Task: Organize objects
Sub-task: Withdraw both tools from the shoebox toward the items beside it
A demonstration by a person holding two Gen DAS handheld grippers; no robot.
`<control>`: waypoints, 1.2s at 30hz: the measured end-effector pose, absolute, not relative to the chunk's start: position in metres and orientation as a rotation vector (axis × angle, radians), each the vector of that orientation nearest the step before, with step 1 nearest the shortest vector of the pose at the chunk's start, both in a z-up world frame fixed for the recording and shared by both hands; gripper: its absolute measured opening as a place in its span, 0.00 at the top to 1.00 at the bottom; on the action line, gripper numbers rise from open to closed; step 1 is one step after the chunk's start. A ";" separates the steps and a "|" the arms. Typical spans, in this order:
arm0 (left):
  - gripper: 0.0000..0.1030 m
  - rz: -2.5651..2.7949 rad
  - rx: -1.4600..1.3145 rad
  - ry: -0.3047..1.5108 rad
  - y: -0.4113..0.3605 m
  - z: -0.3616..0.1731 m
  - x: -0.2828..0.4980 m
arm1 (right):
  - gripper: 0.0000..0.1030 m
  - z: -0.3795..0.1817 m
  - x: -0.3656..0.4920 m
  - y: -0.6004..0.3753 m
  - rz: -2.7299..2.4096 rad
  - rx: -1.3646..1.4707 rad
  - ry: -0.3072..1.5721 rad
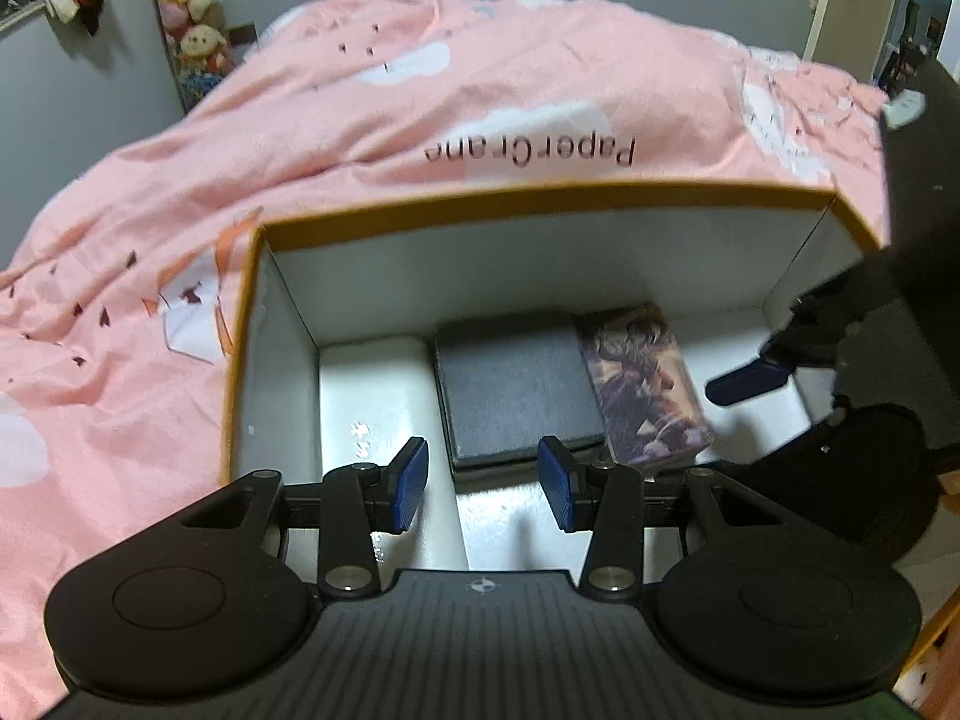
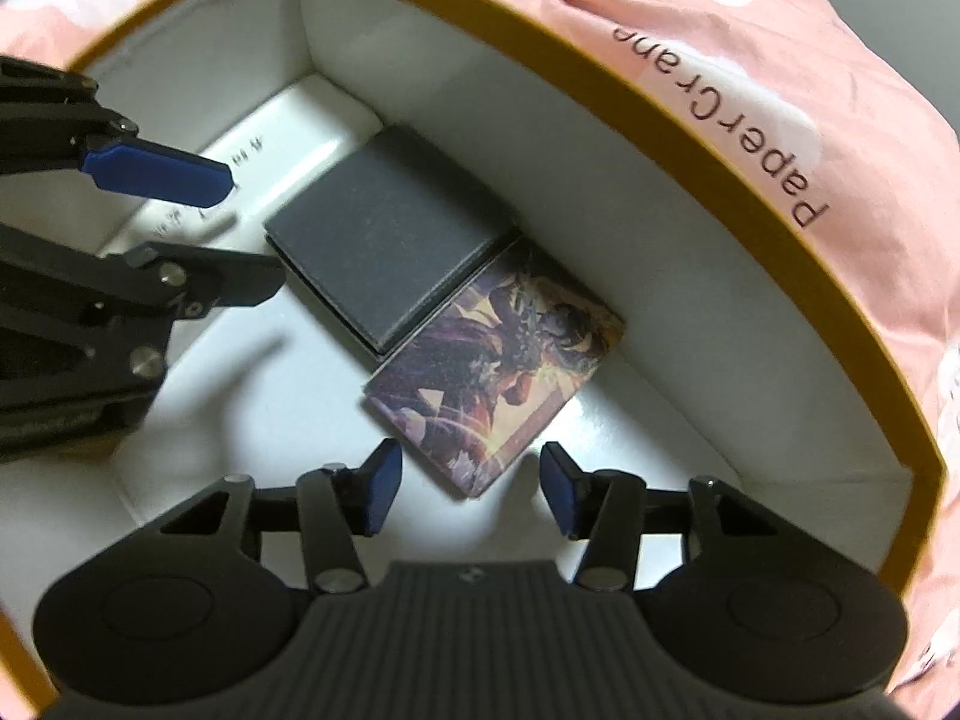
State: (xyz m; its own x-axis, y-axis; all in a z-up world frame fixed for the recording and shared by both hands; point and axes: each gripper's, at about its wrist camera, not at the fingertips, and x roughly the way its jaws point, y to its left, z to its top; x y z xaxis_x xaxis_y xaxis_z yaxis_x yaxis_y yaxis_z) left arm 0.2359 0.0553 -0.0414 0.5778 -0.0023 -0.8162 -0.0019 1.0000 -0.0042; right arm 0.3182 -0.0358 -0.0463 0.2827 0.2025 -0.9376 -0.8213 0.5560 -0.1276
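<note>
Left-wrist and right-wrist views into an open box [image 1: 540, 198] on a pink quilt [image 1: 150, 210]. Nearest the lens in the right-wrist view, the right gripper [image 2: 465, 489] points steeply down with its pads spread and nothing between them; the near corner of the card pack [image 2: 498, 372] lies just beyond the gap. The left gripper [image 1: 483, 483] is likewise spread and empty, poised above the near edge of the grey case [image 1: 519, 384]. Case and pack lie flat on the white box floor, side by side and touching, toward the far wall. Beyond the orange rim the quilt runs back to plush toys [image 1: 192, 18] by the wall.

Risks, as judged: the pack sits diagonal to the right pads, so closing on its corner could twist or skid it. Both grippers share the box, so one reaching across could strike the other or the wall. The soft quilt may let the box tip under pressure.
</note>
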 end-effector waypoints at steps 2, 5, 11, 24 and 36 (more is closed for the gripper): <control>0.51 -0.002 -0.019 0.924 0.055 -0.032 0.231 | 0.48 -0.032 0.313 -0.043 0.740 -0.659 1.046; 0.51 -0.031 -0.031 0.878 0.050 -0.013 0.219 | 0.49 -0.008 0.303 -0.059 0.710 -0.558 1.013; 0.53 -0.144 -0.095 0.786 0.038 0.020 0.180 | 0.48 0.042 0.247 -0.101 0.655 -0.344 0.897; 0.57 -0.302 -0.166 0.814 0.035 0.027 0.087 | 0.47 0.043 0.124 -0.166 0.510 -0.179 0.753; 0.62 -0.218 -0.152 1.069 0.036 -0.019 0.021 | 0.62 -0.019 0.053 -0.171 0.589 -0.116 1.028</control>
